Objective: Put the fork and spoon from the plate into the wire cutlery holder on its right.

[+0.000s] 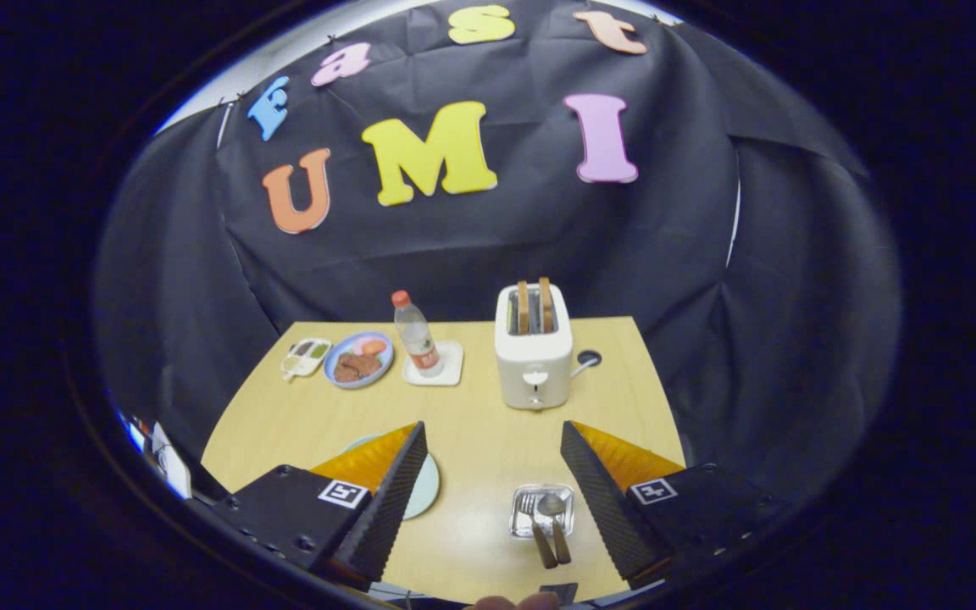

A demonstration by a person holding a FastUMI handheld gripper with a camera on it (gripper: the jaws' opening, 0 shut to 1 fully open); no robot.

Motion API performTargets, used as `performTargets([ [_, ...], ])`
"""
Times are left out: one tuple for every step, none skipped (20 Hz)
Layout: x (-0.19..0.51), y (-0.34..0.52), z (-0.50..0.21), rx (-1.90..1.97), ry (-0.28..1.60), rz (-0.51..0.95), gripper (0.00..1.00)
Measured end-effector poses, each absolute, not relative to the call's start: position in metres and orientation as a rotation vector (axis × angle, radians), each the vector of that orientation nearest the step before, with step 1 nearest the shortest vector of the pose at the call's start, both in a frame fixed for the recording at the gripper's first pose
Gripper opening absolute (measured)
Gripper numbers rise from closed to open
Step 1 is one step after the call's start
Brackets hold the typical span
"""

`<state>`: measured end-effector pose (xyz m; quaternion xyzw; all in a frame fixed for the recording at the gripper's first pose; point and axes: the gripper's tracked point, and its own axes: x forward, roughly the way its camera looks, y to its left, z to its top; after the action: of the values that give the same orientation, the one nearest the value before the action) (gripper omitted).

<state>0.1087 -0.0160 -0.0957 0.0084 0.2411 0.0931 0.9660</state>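
My gripper is held open high above the wooden table, with nothing between its fingers. The pale green plate lies beside the left finger, mostly hidden behind it; its visible rim is bare. To the plate's right, just inside the right finger, stands the wire cutlery holder. The fork and the spoon rest in it side by side, heads in the basket and brown handles sticking out toward me.
Beyond the fingers a white toaster holds two bread slices. Left of it stand a water bottle on a white coaster, a blue plate of food and a small white dish. A fingertip shows nearest me.
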Motion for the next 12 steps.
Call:
performTargets([
  [0.103,-0.017,-0.077,0.020,0.424,0.189,0.96],
  [0.098,-0.017,-0.059,0.024,0.360,0.187,0.96],
  [0.093,-0.017,-0.041,0.026,0.298,0.182,0.96],
  [0.089,-0.018,-0.026,0.023,0.238,0.172,0.96],
  [0.085,-0.015,-0.011,0.019,0.177,0.171,0.96],
  [0.080,-0.010,-0.002,0.020,0.126,0.175,0.97],
  [0.075,-0.009,0.007,0.015,0.083,0.172,0.96],
  [0.069,-0.006,0.013,0.015,0.051,0.168,0.96],
  [0.063,-0.002,0.016,0.026,0.035,0.172,0.96],
  [0.057,0.004,0.018,0.042,0.026,0.176,0.97],
  [0.050,0.009,0.018,0.052,0.018,0.177,0.96],
  [0.047,0.009,0.016,0.061,0.011,0.175,0.96],
])
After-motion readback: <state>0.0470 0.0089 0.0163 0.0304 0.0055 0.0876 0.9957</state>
